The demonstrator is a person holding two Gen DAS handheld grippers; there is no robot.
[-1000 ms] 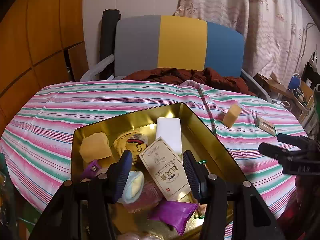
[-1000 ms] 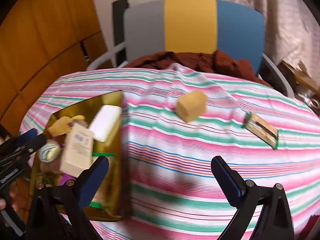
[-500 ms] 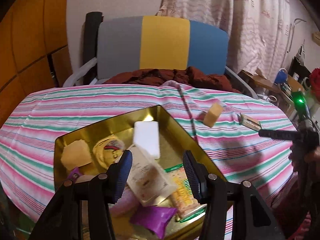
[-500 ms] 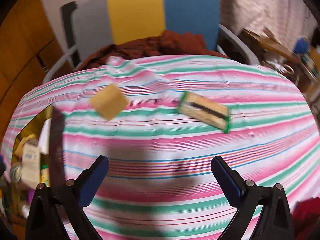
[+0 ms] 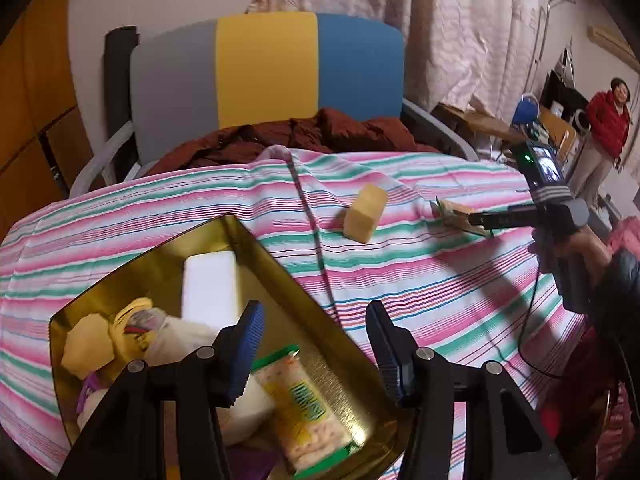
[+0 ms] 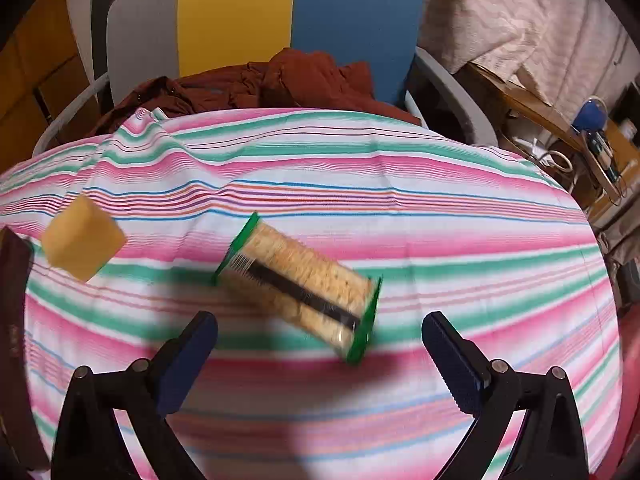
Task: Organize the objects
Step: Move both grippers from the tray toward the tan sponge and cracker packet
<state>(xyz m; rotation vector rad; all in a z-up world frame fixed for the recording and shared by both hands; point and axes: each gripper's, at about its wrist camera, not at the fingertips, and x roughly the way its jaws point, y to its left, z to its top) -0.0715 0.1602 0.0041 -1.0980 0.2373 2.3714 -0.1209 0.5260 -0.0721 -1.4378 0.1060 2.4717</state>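
Observation:
A gold tray (image 5: 304,292) at the lower left of the left wrist view holds a white block (image 5: 209,284), a yellow sponge piece (image 5: 85,345), a green-edged cracker pack (image 5: 308,404) and other small packets. My left gripper (image 5: 316,344) hangs open over the tray's right corner, holding nothing. On the striped tablecloth (image 6: 440,220) lie a yellow sponge cube (image 6: 82,238) (image 5: 365,218) and a second cracker pack (image 6: 300,284) (image 5: 454,216). My right gripper (image 6: 320,360) is open just short of that pack, which sits between and ahead of its fingers.
A chair with grey, yellow and blue panels (image 5: 264,68) stands behind the table with a dark red garment (image 5: 304,136) on it. A person in red (image 5: 608,120) stands far right. The tray's dark outer wall (image 6: 12,300) edges the right wrist view.
My right gripper has swung right, away from the tray, and now faces the cracker pack on the cloth. My left gripper has shifted right over the tray; the beige card packet is gone from between its fingers.

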